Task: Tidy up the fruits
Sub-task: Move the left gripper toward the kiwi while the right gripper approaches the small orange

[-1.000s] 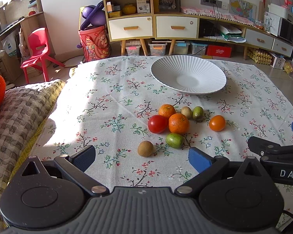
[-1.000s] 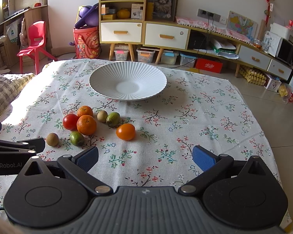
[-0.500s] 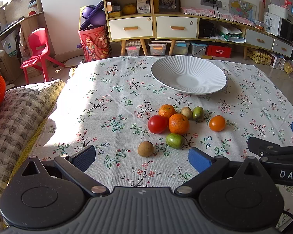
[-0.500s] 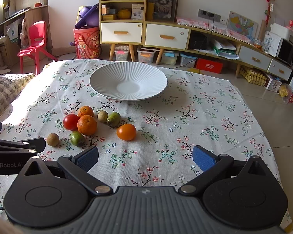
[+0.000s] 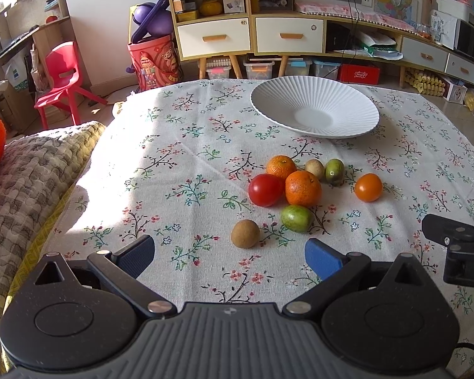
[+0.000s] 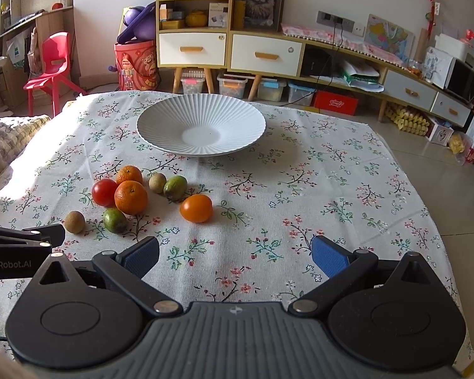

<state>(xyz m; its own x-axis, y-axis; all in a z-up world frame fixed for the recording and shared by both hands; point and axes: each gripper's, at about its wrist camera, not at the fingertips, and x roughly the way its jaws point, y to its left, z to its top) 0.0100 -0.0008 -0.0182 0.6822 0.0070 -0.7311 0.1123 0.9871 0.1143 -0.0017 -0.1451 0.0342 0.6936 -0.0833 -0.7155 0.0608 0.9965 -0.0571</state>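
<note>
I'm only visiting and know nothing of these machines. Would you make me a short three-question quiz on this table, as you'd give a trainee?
1. True or false: some fruit already lies in the white plate.
2. How many pieces of fruit lie on the tablecloth?
3. Which fruit lies nearest the left tongs? A) the red tomato B) the small brown fruit C) the lone orange tomato

Key:
1. False: the plate holds nothing.
2. Seven.
3. B. It lies just ahead of the open left tongs; the right tongs are open too, and hold nothing.
</note>
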